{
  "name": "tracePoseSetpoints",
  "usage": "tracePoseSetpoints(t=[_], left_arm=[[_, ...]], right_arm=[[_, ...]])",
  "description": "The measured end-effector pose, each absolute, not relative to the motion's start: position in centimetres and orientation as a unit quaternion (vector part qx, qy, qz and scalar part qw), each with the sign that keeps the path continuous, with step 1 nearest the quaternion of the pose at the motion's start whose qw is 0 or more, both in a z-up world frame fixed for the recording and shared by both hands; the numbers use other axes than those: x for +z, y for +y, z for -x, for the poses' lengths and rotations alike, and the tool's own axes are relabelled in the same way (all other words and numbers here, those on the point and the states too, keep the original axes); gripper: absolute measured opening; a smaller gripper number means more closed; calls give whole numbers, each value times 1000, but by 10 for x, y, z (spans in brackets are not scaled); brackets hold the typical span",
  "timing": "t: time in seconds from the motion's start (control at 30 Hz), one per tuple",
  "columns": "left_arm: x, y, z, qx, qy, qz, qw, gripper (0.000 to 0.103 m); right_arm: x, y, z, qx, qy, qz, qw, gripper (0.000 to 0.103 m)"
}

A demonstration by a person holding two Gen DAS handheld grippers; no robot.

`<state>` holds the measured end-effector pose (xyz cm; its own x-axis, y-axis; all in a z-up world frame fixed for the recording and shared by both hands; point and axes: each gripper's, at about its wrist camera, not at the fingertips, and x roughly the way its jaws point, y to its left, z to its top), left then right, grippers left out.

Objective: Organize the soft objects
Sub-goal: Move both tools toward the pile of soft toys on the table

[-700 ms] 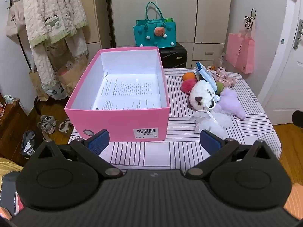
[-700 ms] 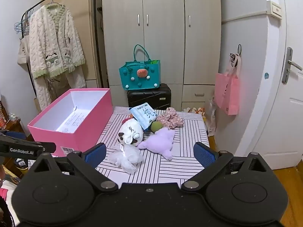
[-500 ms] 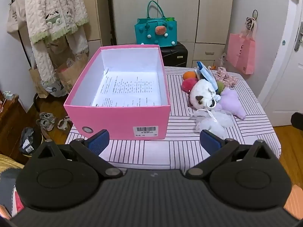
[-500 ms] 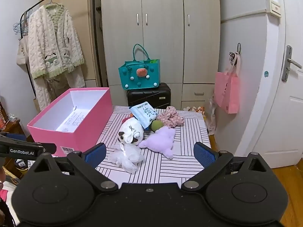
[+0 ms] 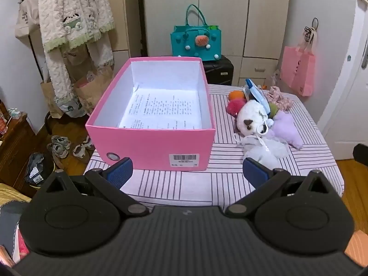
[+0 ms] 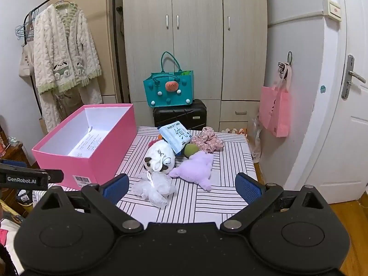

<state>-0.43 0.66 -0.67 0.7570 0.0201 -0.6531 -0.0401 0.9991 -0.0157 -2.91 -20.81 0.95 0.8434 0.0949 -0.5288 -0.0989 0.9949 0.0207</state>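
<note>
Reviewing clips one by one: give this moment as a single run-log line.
left tool: open, empty | right tool: open, empty | pink box: only paper inside | soft toys: piled on table beside box | none packed yet

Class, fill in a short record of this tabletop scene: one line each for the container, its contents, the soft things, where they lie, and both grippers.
container: open pink cardboard box on the striped tablecloth
contents: only a printed paper sheet
soft things: white plush dog, lilac plush toy, white mesh puff, floral scrunchie
location: piled on the cloth beside the box, none inside
left gripper: open, empty
right gripper: open, empty
</note>
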Motion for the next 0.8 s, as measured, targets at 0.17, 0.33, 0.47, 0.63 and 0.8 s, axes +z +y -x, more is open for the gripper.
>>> tracePoseSetpoints(t=[0.17,0.33,0.47,0.63,0.8], left_arm=[[-1,12,9,20,325,18,945,103],[1,23,14,24,303,32,952,103],[-1,30,14,40,300,31,953,102],[-1,37,21,55,286,38,956,103],[-2,36,24,61,290,30,955,103]], right_arm=[[9,-207,28,52,277,5,959,100],[6,-206,26,51,280,-1,959,100],[5,-202,25,49,287,-3,957,100],[7,-200,26,51,286,-1,957,100],[9,-199,29,51,283,2,958,100]])
